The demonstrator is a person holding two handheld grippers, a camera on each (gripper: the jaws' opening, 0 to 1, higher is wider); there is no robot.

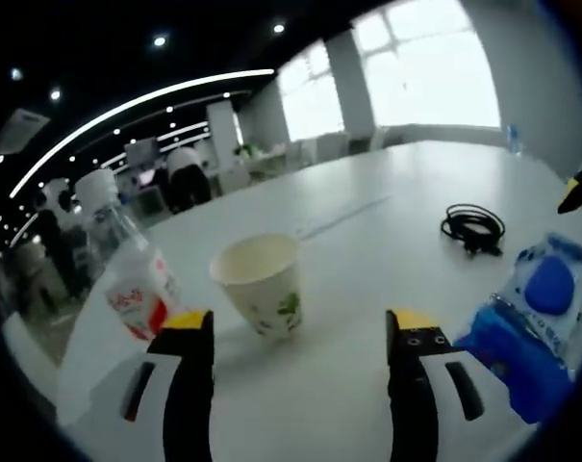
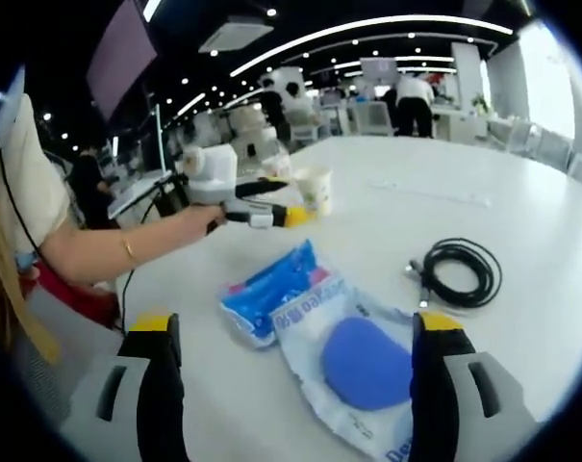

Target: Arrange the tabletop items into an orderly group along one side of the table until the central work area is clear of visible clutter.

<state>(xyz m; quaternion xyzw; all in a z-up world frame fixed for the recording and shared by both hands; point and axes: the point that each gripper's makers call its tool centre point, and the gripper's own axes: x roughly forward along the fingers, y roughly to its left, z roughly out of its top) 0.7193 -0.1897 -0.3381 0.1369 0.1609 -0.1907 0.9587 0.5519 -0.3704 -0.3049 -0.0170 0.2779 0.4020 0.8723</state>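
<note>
My left gripper (image 1: 298,327) stands apart facing the cup (image 1: 262,284), bottle (image 1: 127,265) near it. My right gripper (image 2: 295,337) stands apart over the blue packs (image 2: 353,361) beside the cable (image 2: 456,272) on the desk (image 2: 521,192)

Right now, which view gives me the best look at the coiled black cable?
The right gripper view: the black cable lies near, its whole coil and plug ends clear on the white table. In the left gripper view the same cable is a small dark coil farther off, beyond the blue packets.
</note>
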